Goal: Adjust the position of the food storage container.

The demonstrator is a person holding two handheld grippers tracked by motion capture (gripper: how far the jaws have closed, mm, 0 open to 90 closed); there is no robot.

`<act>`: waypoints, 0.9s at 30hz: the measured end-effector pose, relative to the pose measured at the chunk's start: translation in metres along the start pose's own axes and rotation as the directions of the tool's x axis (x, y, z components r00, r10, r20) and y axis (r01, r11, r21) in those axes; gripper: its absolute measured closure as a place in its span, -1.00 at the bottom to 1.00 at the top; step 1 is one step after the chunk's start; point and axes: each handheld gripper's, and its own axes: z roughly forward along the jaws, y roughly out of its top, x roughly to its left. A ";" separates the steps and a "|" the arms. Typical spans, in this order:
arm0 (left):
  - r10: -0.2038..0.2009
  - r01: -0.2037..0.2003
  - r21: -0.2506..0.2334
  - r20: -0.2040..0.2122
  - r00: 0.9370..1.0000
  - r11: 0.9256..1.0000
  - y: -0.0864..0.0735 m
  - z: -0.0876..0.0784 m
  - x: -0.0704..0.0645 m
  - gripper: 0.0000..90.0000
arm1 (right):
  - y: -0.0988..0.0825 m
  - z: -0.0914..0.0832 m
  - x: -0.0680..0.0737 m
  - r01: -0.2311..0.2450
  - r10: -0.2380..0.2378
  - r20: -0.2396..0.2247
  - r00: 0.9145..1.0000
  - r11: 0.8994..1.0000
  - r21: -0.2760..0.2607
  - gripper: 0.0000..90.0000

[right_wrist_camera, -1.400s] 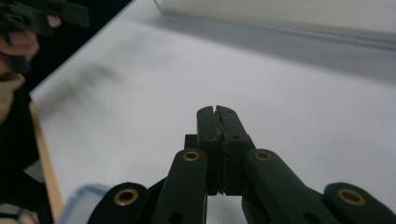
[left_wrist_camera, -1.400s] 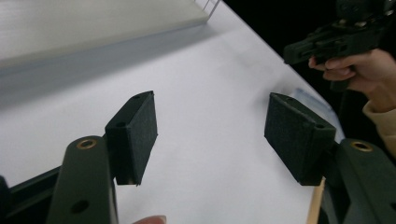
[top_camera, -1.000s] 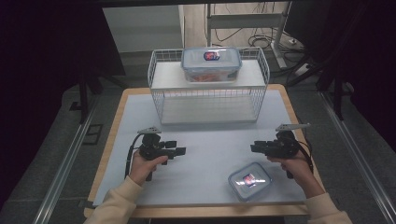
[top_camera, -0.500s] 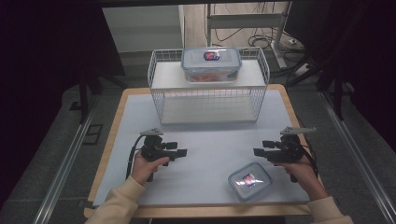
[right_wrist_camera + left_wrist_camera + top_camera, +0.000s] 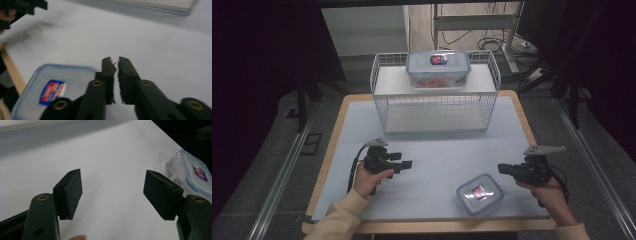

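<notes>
A clear lidded container (image 5: 479, 193) with a red and blue label lies on the white mat near the front edge; it also sits at the right edge of the left gripper view (image 5: 190, 173) and at the lower left of the right gripper view (image 5: 53, 86). A second, larger container (image 5: 438, 68) stands on top of the white wire shelf (image 5: 434, 102). My left gripper (image 5: 408, 163) is open over bare mat, left of the near container, its jaws wide apart (image 5: 113, 192). My right gripper (image 5: 502, 169) is shut with nothing between its jaws (image 5: 116, 68), just right of that container.
The wire shelf rack stands at the back middle of the mat and has a lower level under its top plate. The wooden table edge (image 5: 329, 145) frames the mat. Dark floor and metal rails (image 5: 279, 175) flank the table; cables lie behind it.
My right gripper has drifted back and to the right, away from the near container. The left gripper has stayed in place.
</notes>
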 end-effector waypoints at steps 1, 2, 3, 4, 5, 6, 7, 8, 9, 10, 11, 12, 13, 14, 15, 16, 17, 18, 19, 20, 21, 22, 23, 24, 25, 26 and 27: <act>-0.003 0.003 0.002 -0.002 1.000 1.000 0.000 0.000 0.000 -0.32 | 0.000 0.000 0.000 0.000 0.000 0.000 1.000 1.000 0.000 0.98; -0.007 0.007 0.005 -0.002 1.000 1.000 -0.001 0.001 0.001 -0.32 | 0.000 -0.001 0.003 0.011 -0.011 -0.007 1.000 1.000 0.002 0.99; -0.009 0.009 0.008 -0.002 1.000 1.000 -0.002 0.001 0.002 -0.32 | 0.000 -0.002 0.007 0.032 -0.032 -0.021 0.999 0.999 0.009 0.99; -0.013 0.013 0.008 -0.003 1.000 1.000 -0.002 0.001 0.002 -0.31 | 0.001 -0.001 0.017 0.071 -0.070 -0.051 0.996 0.997 0.019 0.99; -0.012 0.012 0.010 -0.004 1.000 1.000 -0.002 0.001 0.002 -0.31 | 0.001 -0.001 0.017 0.071 -0.070 -0.051 0.996 0.997 0.019 0.99; -0.012 0.012 0.009 -0.006 1.000 1.000 -0.002 0.000 0.002 -0.32 | 0.000 0.000 0.021 0.089 -0.087 -0.068 0.994 0.996 0.025 0.99; -0.012 0.012 0.007 -0.005 1.000 1.000 -0.002 0.000 0.003 -0.31 | 0.000 0.002 0.029 0.120 -0.116 -0.086 0.990 0.992 0.043 0.99; -0.014 0.014 0.004 -0.004 1.000 1.000 -0.002 -0.001 0.003 -0.31 | -0.001 0.002 0.033 0.134 -0.129 -0.095 0.987 0.990 0.053 0.99; -0.014 0.014 0.004 -0.004 1.000 1.000 -0.002 -0.001 0.003 -0.32 | -0.002 0.003 0.037 0.152 -0.145 -0.106 0.984 0.986 0.064 0.99; -0.014 0.014 0.006 -0.005 1.000 1.000 -0.002 -0.001 0.003 -0.31 | -0.004 0.004 0.041 0.162 -0.153 -0.116 0.981 0.984 0.072 0.99; -0.014 0.014 0.007 -0.005 1.000 1.000 -0.002 -0.001 0.003 -0.32 | -0.007 0.003 0.043 0.168 -0.158 -0.127 0.979 0.983 0.075 0.99; -0.014 0.014 0.009 -0.006 1.000 1.000 -0.002 -0.001 0.003 -0.32 | -0.010 0.002 0.045 0.178 -0.166 -0.139 0.976 0.981 0.079 0.99; -0.015 0.015 0.010 -0.006 1.000 1.000 -0.003 -0.001 0.003 -0.32 | -0.019 -0.002 0.047 0.188 -0.173 -0.160 0.972 0.979 0.080 0.99; -0.016 0.016 0.010 -0.006 1.000 1.000 -0.003 -0.001 0.003 -0.32 | -0.019 -0.002 0.047 0.188 -0.173 -0.160 0.972 0.979 0.080 0.99; -0.017 0.017 0.011 -0.007 1.000 1.000 -0.003 -0.001 0.003 -0.32 | -0.023 -0.004 0.048 0.182 -0.167 -0.169 0.971 0.980 0.082 0.99; -0.020 0.020 0.009 -0.006 1.000 1.000 -0.003 0.000 0.004 -0.32 | -0.028 -0.005 0.049 0.178 -0.160 -0.181 0.970 0.980 0.085 0.99; -0.023 0.023 0.008 -0.006 1.000 1.000 -0.003 0.000 0.004 -0.32 | -0.036 -0.007 0.051 0.182 -0.162 -0.195 0.967 0.979 0.091 0.99; -0.024 0.024 0.008 -0.006 1.000 1.000 -0.003 0.000 0.004 -0.32 | -0.041 -0.008 0.052 0.187 -0.165 -0.203 0.965 0.978 0.094 0.99; -0.026 0.026 0.008 -0.004 1.000 1.000 -0.003 0.000 0.004 -0.32 | -0.044 -0.009 0.053 0.190 -0.166 -0.211 0.963 0.977 0.098 0.99; -0.026 0.026 0.009 -0.002 1.000 1.000 -0.002 0.000 0.005 -0.32 | -0.048 -0.009 0.054 0.193 -0.168 -0.214 0.962 0.976 0.103 0.99; -0.026 0.026 0.008 -0.001 1.000 1.000 -0.002 0.000 0.005 -0.32 | -0.055 -0.008 0.055 0.192 -0.164 -0.217 0.962 0.974 0.116 0.99; -0.027 0.027 0.007 -0.002 1.000 1.000 -0.002 0.000 0.005 -0.32 | -0.058 -0.007 0.055 0.188 -0.158 -0.216 0.964 0.974 0.128 0.99; -0.029 0.029 0.006 -0.001 1.000 1.000 -0.002 0.000 0.005 -0.32 | -0.063 -0.003 0.055 0.187 -0.155 -0.211 0.965 0.971 0.146 0.99; -0.031 0.031 0.006 0.002 1.000 0.999 -0.002 0.000 0.005 -0.31 | -0.067 0.001 0.054 0.190 -0.154 -0.206 0.966 0.967 0.169 0.99; -0.032 0.032 0.006 0.002 0.999 0.999 -0.002 0.000 0.006 -0.31 | -0.069 0.005 0.054 0.196 -0.156 -0.207 0.966 0.962 0.191 0.99; -0.031 0.031 0.006 0.001 1.000 1.000 -0.002 0.000 0.006 -0.32 | -0.070 0.008 0.056 0.200 -0.157 -0.209 0.965 0.958 0.203 0.99; -0.031 0.031 0.005 0.000 1.000 0.999 -0.002 -0.001 0.006 -0.32 | -0.069 0.010 0.057 0.209 -0.165 -0.211 0.963 0.956 0.207 0.99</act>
